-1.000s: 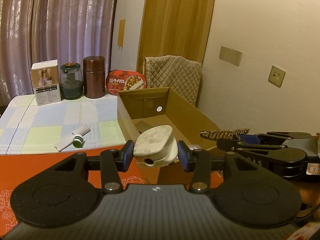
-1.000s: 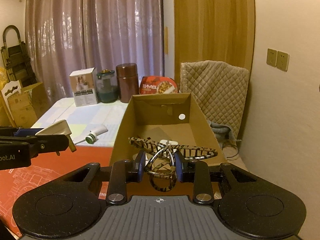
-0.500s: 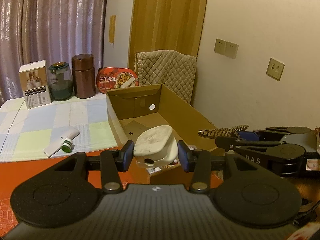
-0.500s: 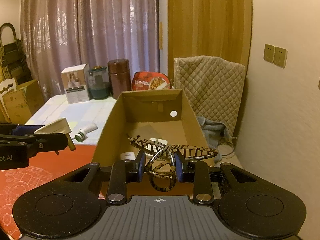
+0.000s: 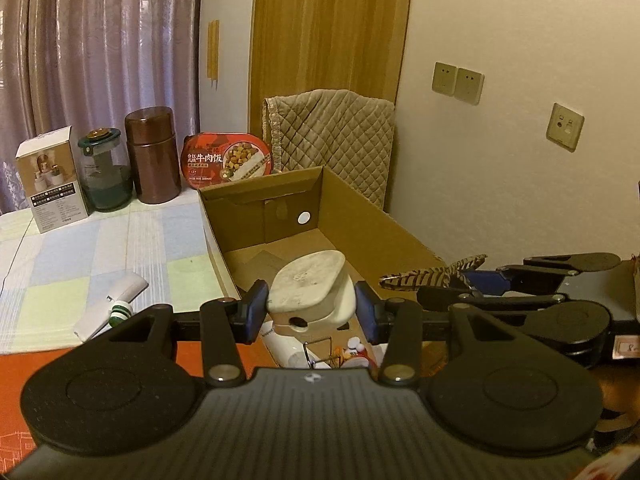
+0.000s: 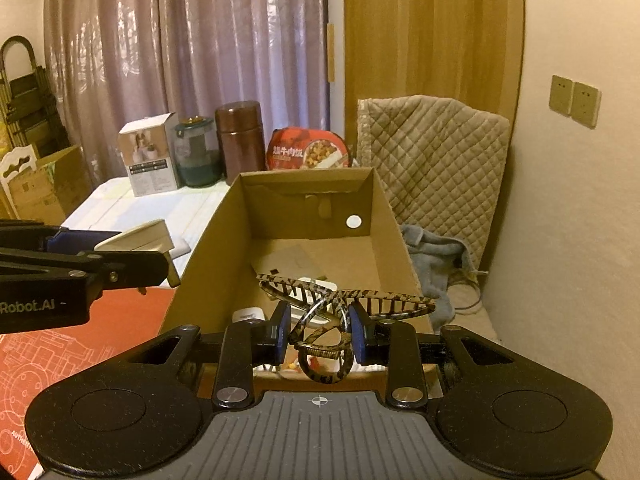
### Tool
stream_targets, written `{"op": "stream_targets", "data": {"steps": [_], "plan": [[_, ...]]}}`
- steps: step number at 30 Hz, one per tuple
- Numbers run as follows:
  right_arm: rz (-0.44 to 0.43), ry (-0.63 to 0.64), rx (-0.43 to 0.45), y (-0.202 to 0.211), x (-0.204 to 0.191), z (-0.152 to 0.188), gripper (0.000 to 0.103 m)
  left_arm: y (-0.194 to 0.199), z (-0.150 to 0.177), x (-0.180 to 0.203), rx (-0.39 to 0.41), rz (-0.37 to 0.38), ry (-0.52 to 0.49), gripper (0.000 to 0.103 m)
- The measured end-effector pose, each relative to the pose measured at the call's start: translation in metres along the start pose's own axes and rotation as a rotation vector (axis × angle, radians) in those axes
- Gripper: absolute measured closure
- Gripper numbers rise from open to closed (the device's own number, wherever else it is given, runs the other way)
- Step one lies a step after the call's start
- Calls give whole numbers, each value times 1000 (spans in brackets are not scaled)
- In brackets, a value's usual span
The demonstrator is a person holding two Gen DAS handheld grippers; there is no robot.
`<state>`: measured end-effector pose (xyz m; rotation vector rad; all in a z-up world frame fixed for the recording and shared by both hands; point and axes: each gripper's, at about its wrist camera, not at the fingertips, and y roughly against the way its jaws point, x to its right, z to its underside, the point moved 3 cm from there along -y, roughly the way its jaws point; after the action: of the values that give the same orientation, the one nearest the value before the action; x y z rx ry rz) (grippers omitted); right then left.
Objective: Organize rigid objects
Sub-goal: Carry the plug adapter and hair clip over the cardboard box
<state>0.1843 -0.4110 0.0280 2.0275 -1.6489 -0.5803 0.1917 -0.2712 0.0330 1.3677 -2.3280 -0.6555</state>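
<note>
Seemingly light and stiff, the cream plastic plug adapter [image 5: 310, 294] sits clamped by its flat sides in the left gripper [image 5: 310, 312] at lower centre above the open cardboard box [image 5: 360, 216], while the right gripper [image 6: 320, 330] pinches the springy tortoiseshell hair claw [image 6: 344, 304].

Red meal tub [image 5: 228, 156] lid reads "牛肉饭". Left hand-held gripper [image 6: 132, 258] body, left of right one: "Robot.AI".
</note>
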Motion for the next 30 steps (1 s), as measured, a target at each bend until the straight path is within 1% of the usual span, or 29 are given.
{"op": "stream_targets", "data": {"steps": [7, 19, 30], "plan": [[-8, 13, -24, -18, 3, -6, 76, -19, -6, -3, -19, -3, -16, 62], [-7, 91, -75, -53, 5, -17, 76, -53, -19, -13, -60, -9, -52, 62], [-27, 146, -120, -78, 0, -18, 76, -81, -14, -16, -101, -7, -82, 62]]}}
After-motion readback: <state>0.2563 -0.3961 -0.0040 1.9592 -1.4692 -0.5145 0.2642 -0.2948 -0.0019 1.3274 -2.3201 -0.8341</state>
